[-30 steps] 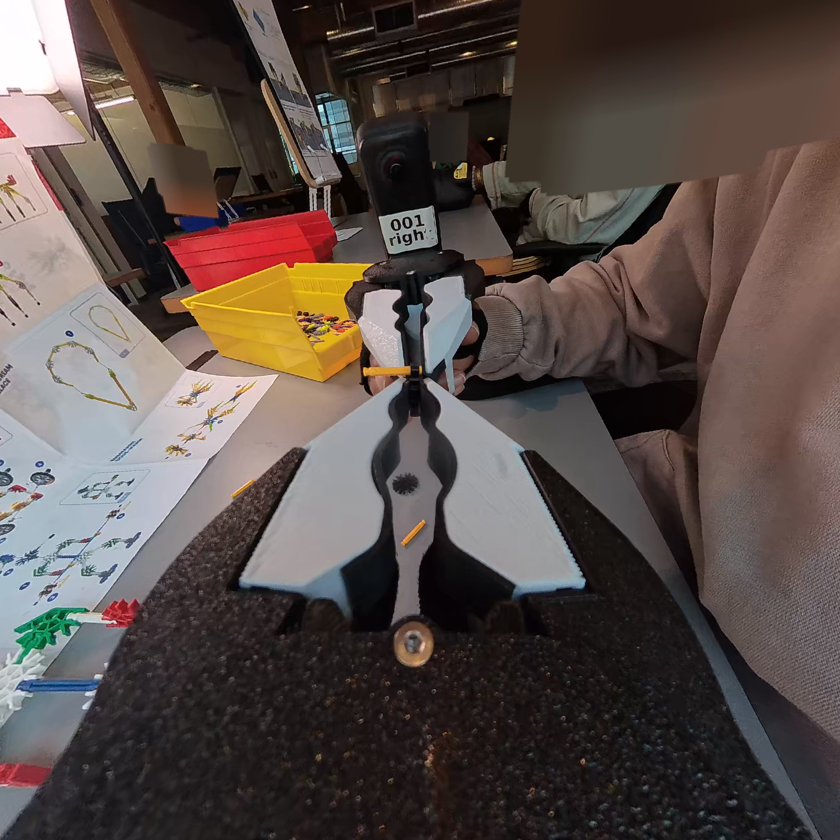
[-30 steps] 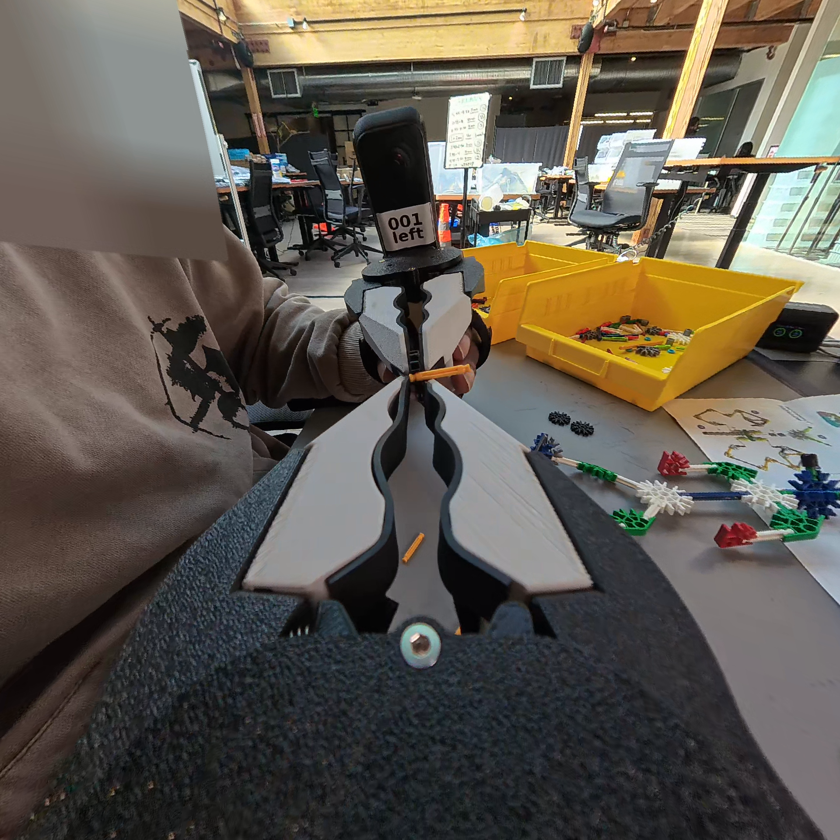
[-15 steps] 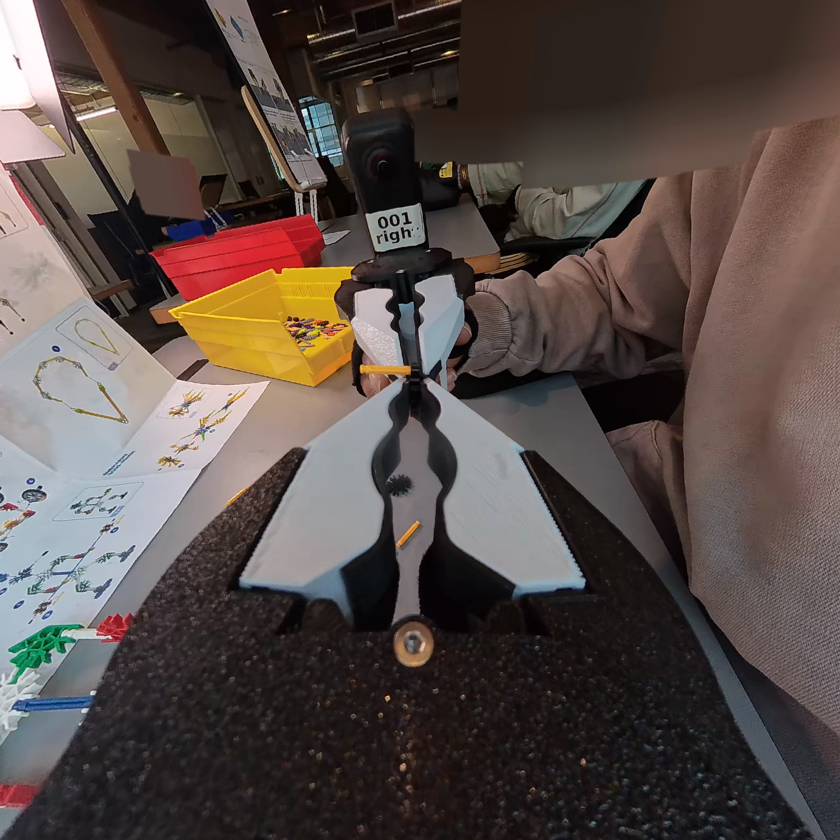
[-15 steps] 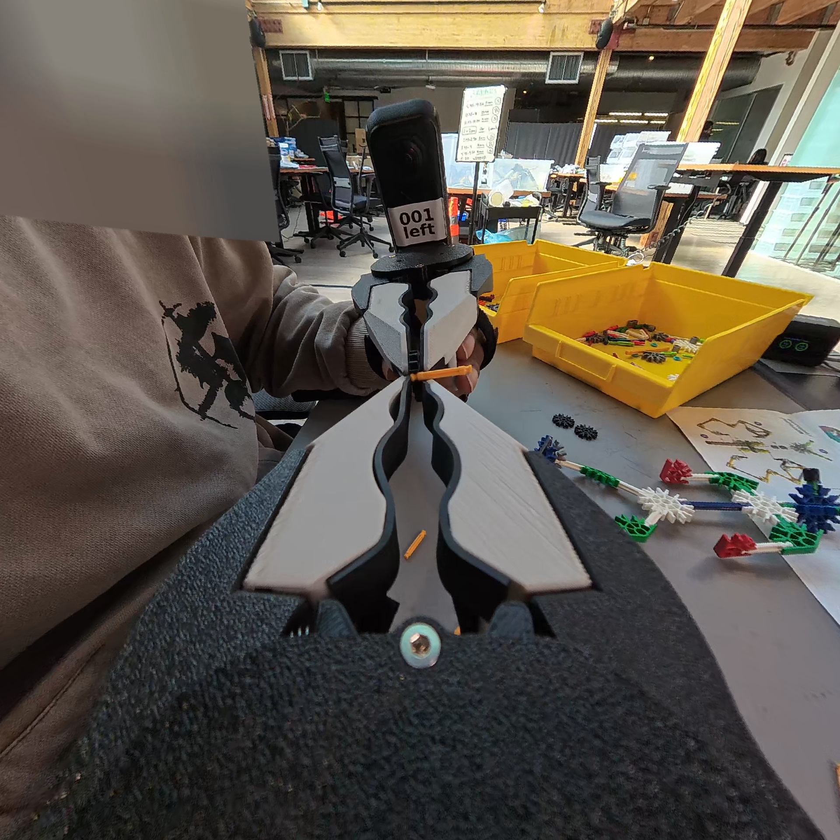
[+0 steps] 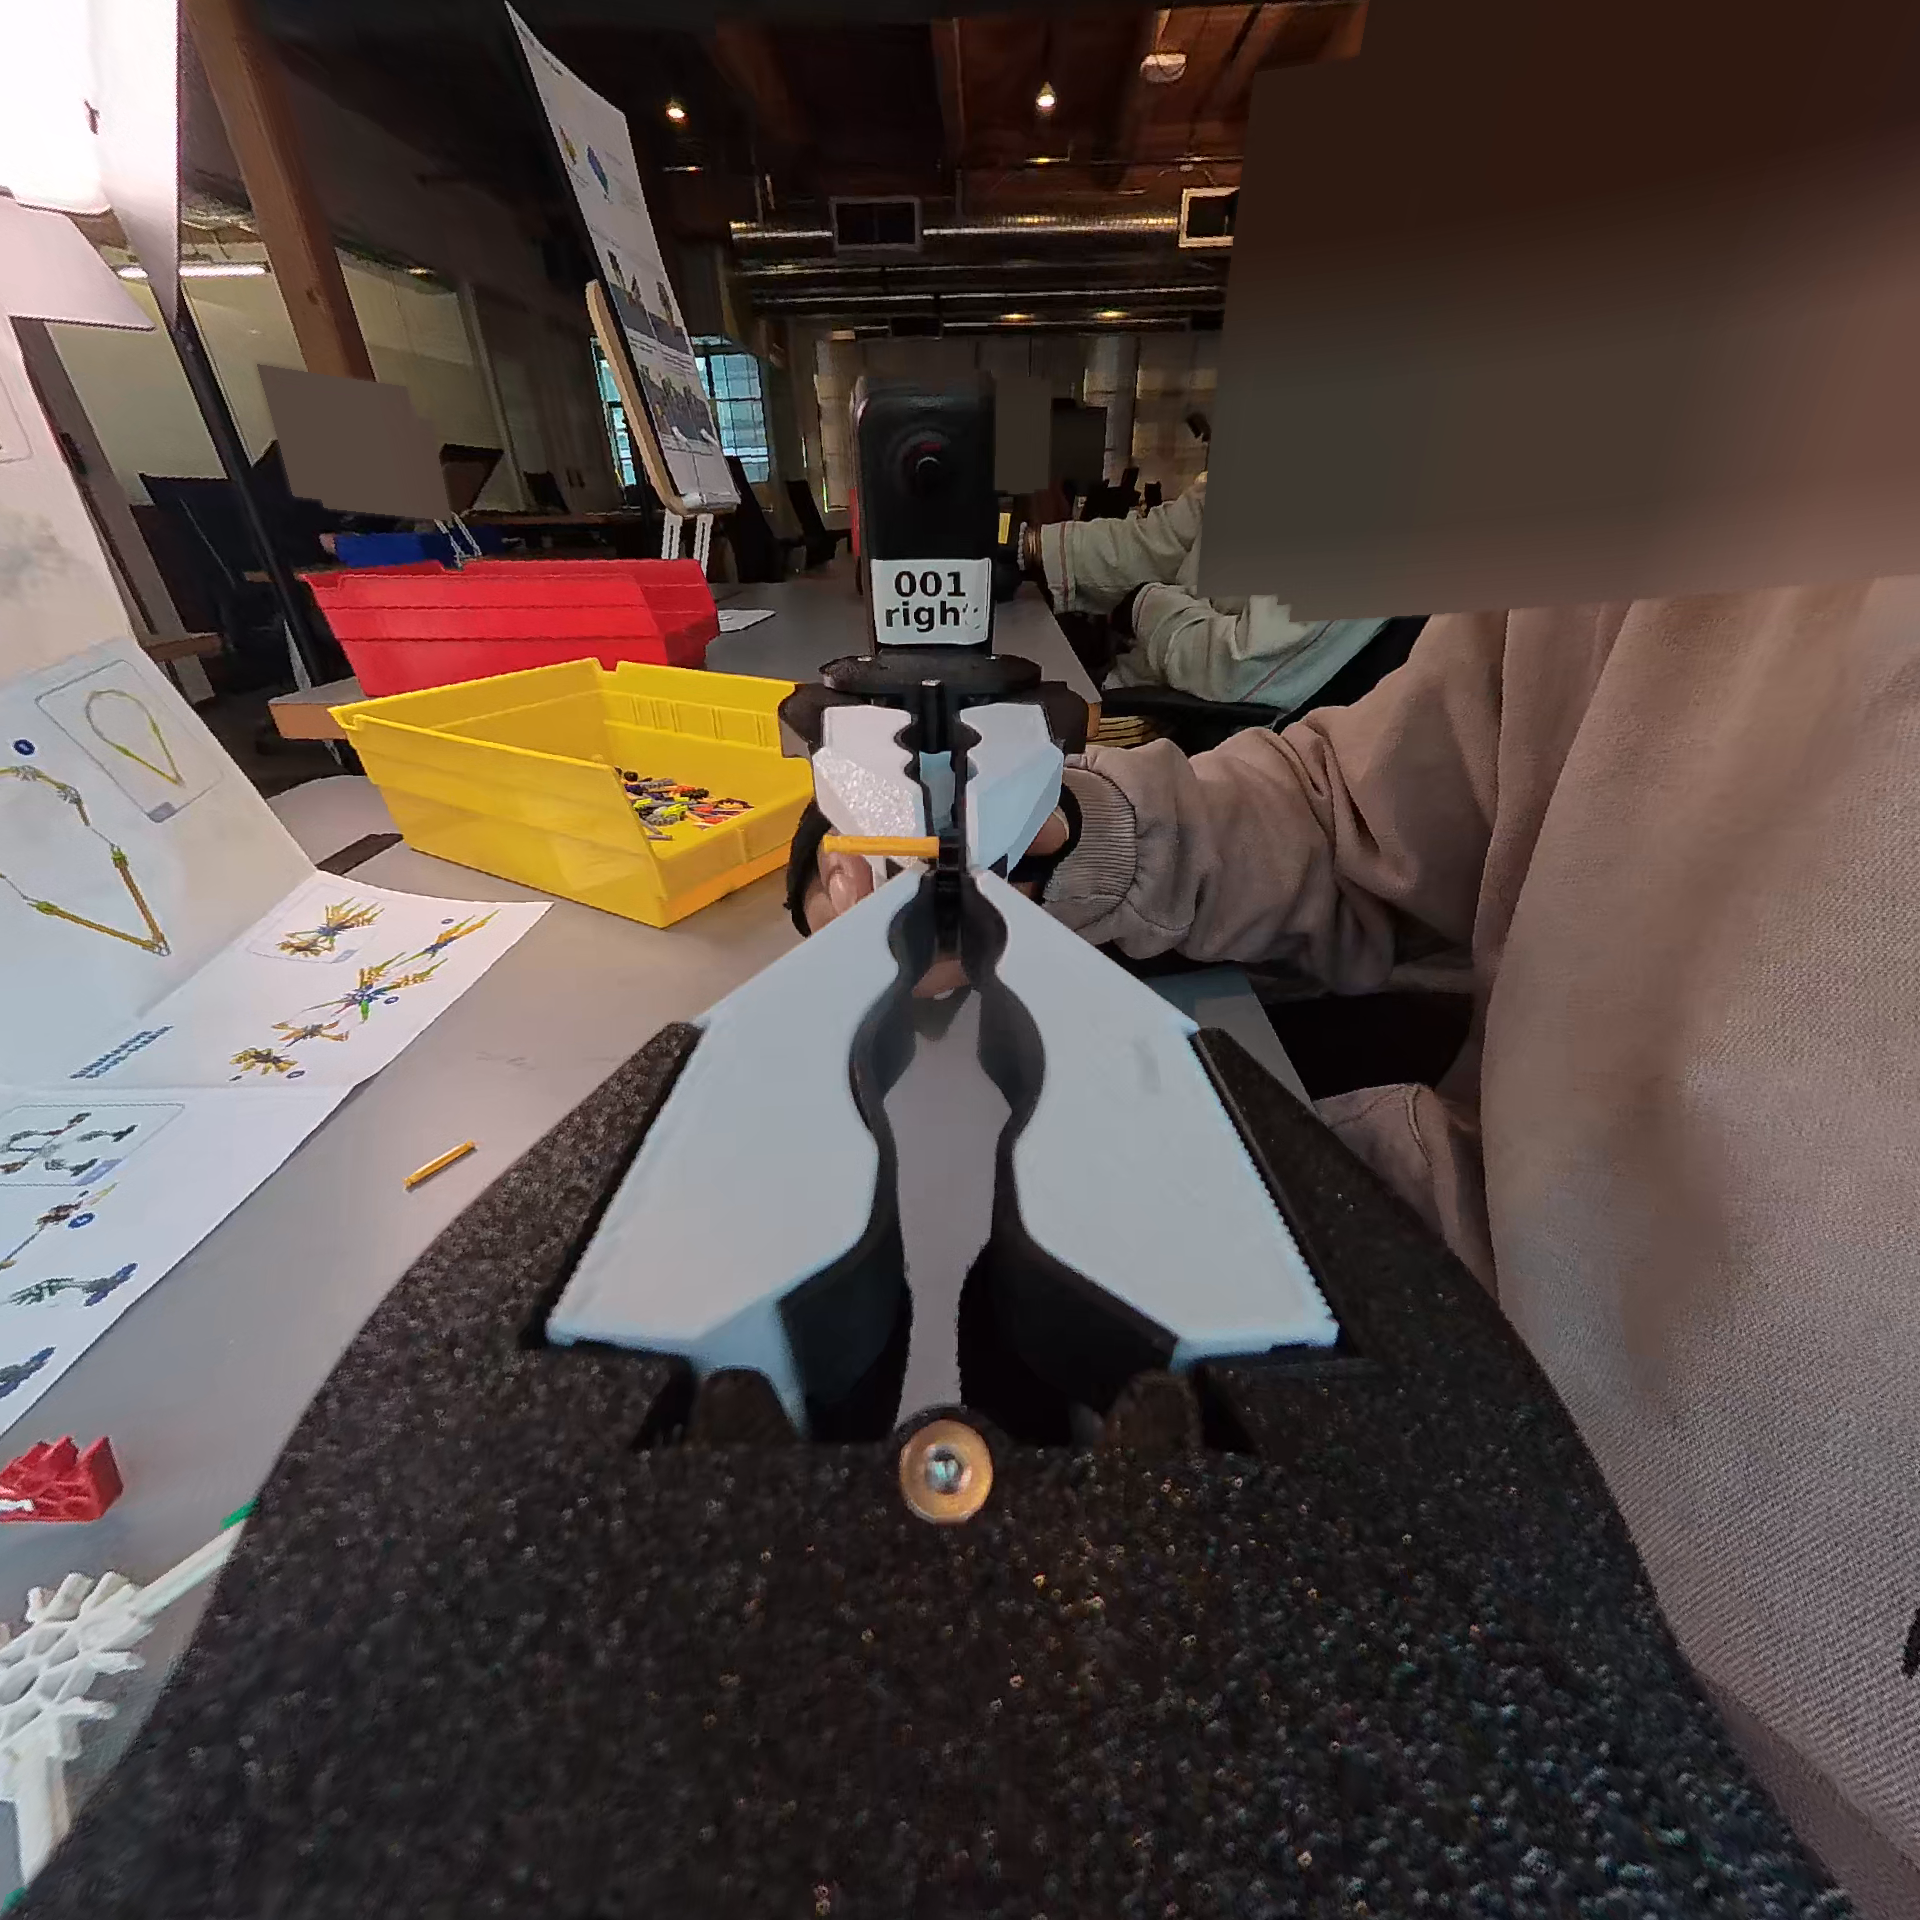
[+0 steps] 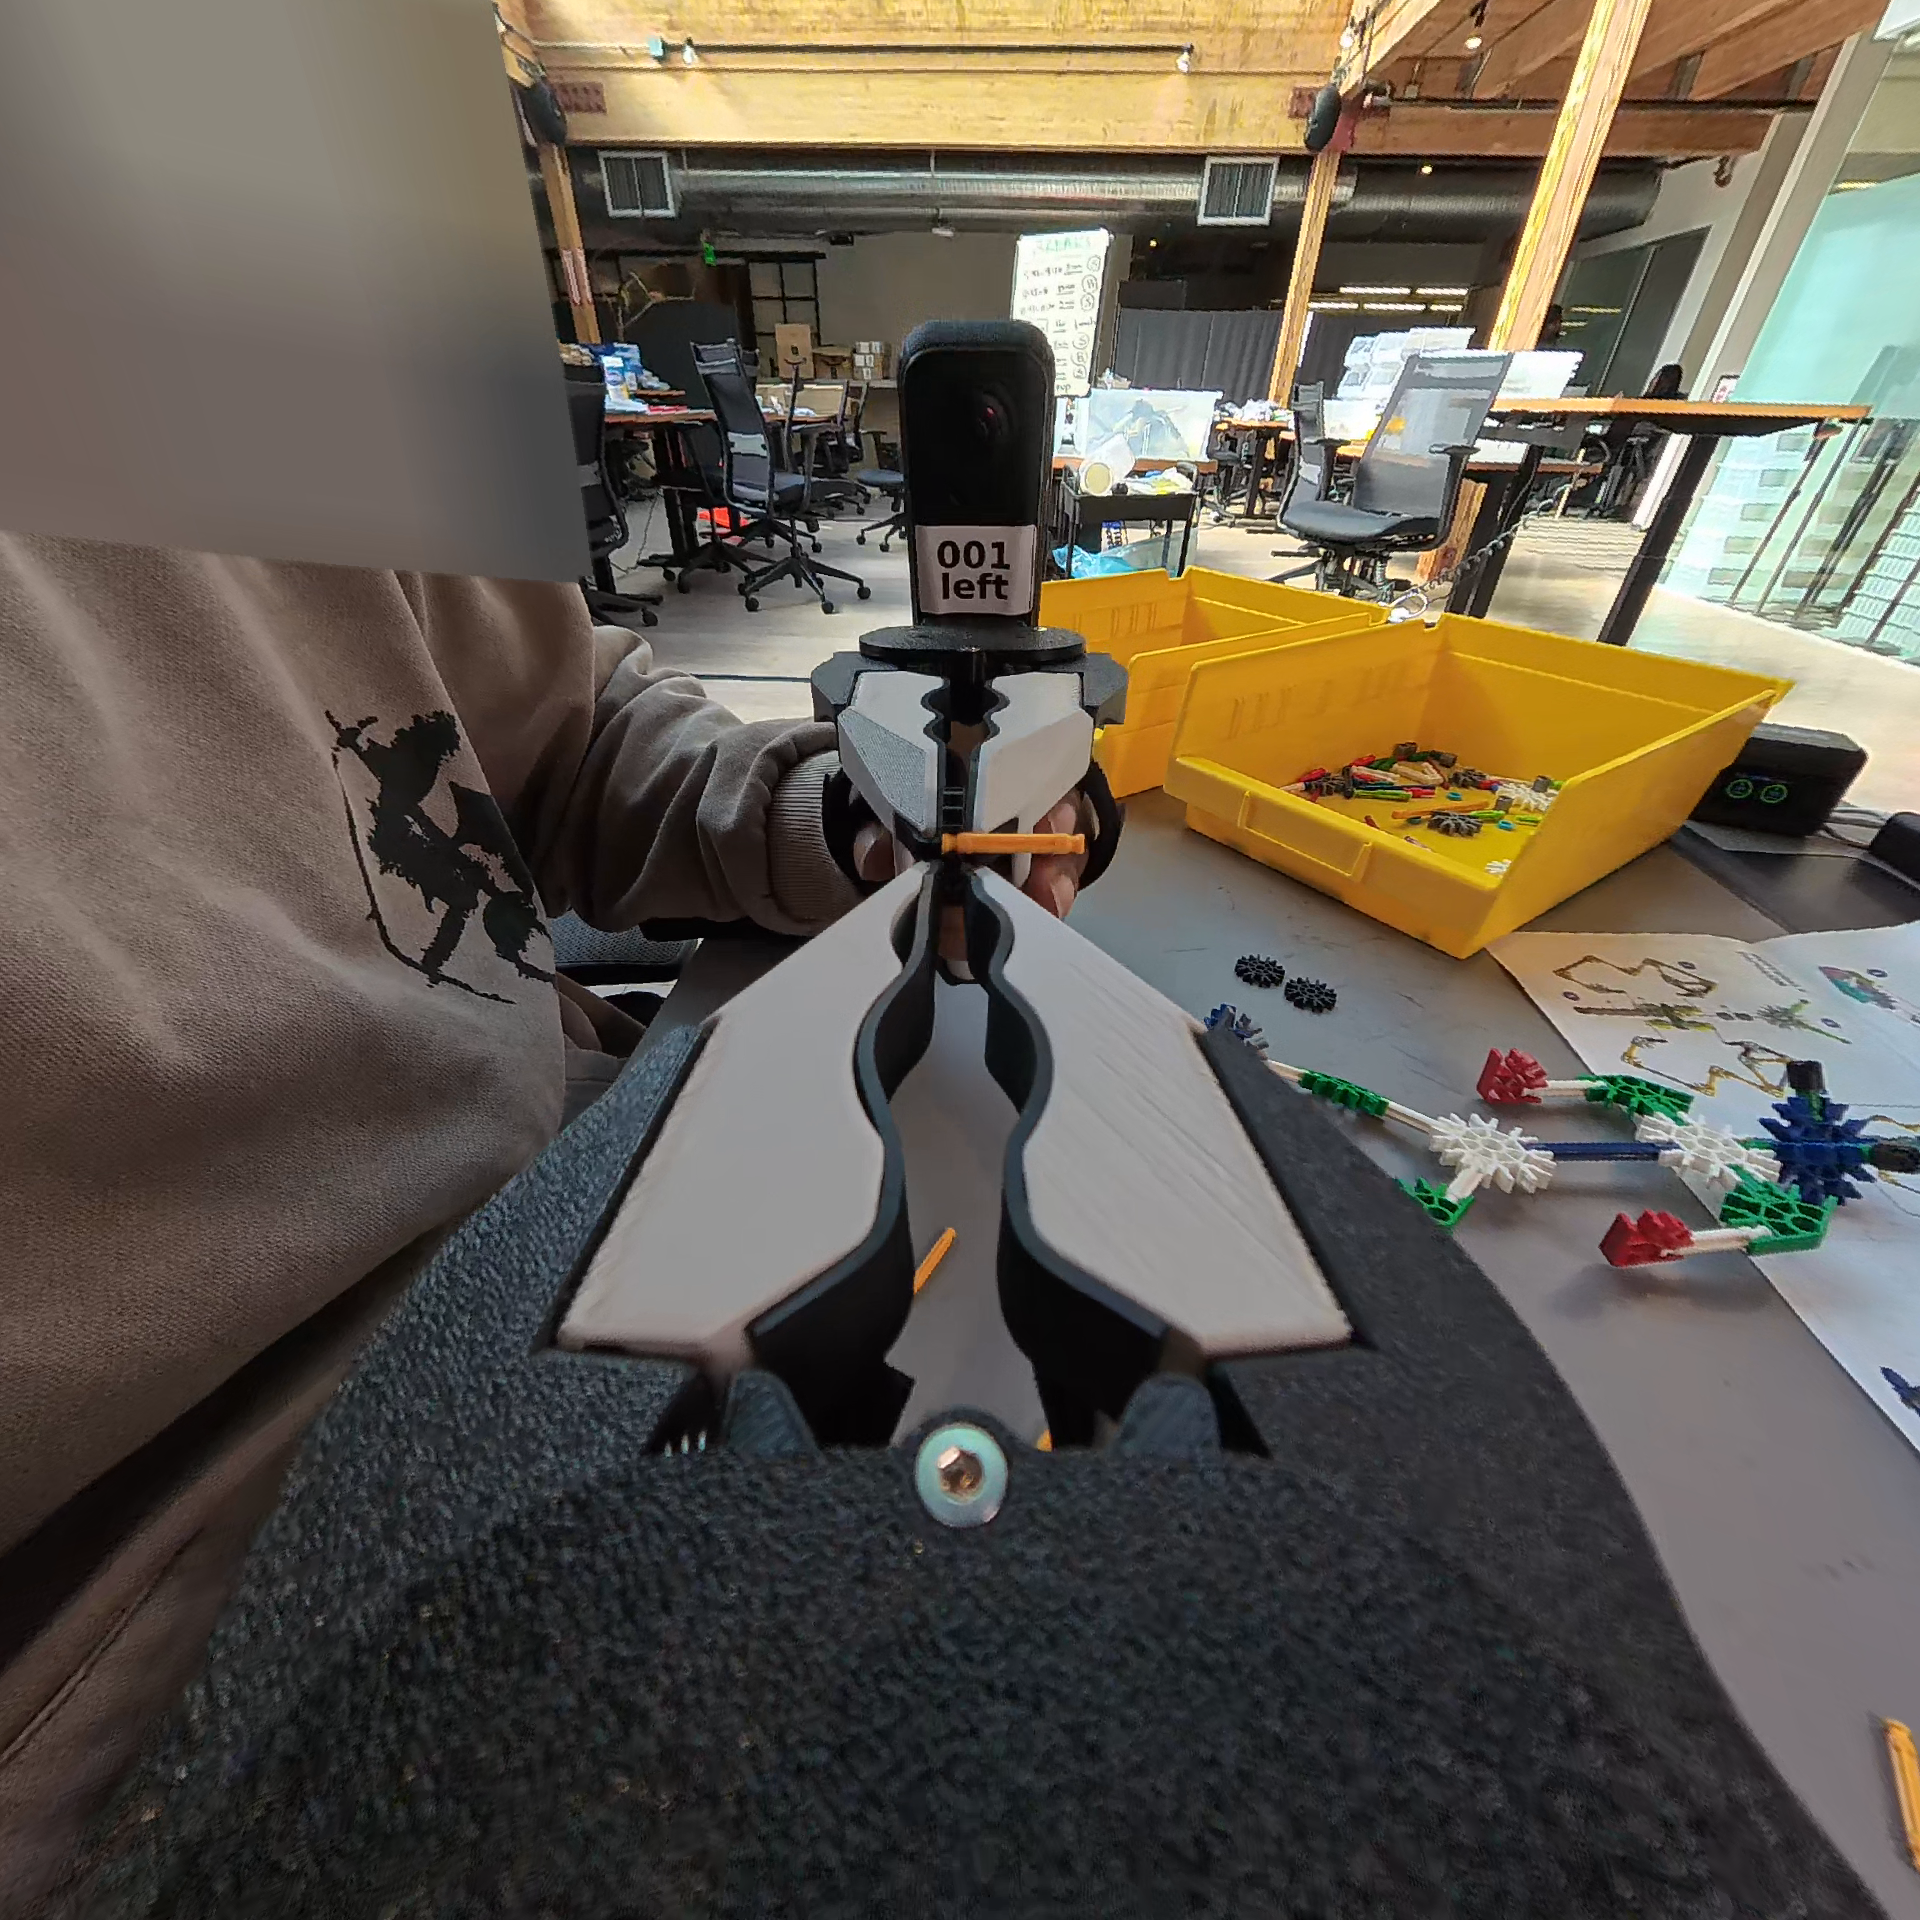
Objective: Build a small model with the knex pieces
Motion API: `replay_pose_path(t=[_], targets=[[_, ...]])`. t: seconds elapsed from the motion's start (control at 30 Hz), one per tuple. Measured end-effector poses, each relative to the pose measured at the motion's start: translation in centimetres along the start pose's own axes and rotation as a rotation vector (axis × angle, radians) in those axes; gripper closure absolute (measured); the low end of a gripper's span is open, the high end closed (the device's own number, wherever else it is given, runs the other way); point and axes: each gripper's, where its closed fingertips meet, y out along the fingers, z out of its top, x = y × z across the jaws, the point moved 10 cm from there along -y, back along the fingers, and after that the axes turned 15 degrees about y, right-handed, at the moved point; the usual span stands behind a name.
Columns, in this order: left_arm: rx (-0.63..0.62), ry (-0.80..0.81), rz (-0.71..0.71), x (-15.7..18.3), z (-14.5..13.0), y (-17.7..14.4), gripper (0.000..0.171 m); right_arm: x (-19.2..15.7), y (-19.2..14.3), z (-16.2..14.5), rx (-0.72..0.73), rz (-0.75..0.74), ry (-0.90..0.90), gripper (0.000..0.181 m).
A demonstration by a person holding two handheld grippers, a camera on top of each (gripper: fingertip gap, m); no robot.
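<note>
**Left wrist view.** The left claw (image 5: 940, 894) is pressed together at its tips, raised above the desk (image 5: 623, 987). It meets the right claw (image 5: 940, 831) nose to nose, and that claw is likewise closed. A short yellow rod (image 5: 881, 847) sticks out sideways from the meeting point, level, with a small dark piece at its inner end. Held tip to tip like this, the two parts line up for joining. I cannot tell which claw grips the rod and which grips the dark piece. A yellow bin (image 5: 540, 769) of loose parts sits within reach beyond, with red bins (image 5: 488, 623) behind it. Instruction sheets (image 5: 312, 997) lie spread and propped where they can be read, and a spare rod (image 5: 440, 1164) lies on the desk.

**Right wrist view.** The right claw (image 6: 951, 888) is closed at the tips, facing the left claw (image 6: 961, 831), and the yellow rod (image 6: 1023, 844) crosses just between them. Two black gears (image 6: 1283, 982) and a half-built chain (image 6: 1558, 1143) of coloured pieces lie flat nearby, beside another yellow bin (image 6: 1455, 727).
</note>
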Motion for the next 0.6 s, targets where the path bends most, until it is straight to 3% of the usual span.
replay_pose_path(t=[0.13, 0.37, 0.5, 0.6], targets=[[-0.087, -0.029, -0.019, -0.4, -0.4, 0.0, 0.169, 0.5, 0.0, -0.3, -0.073, -0.031, 0.011, 0.18], [-0.526, -0.118, -0.172, -0.5, -1.7, -0.3, 0.167, 1.4, 1.4, -3.2, -0.411, -0.082, -0.032, 0.179], [-0.707, -0.146, -0.141, 0.9, -3.1, -0.1, 0.17, 1.9, 2.6, -4.7, -0.564, -0.051, -0.049, 0.179], [-0.766, -0.215, -0.049, 2.0, -4.1, -0.2, 0.17, 2.6, 3.5, -5.3, -0.649, -0.015, -0.041, 0.178]])
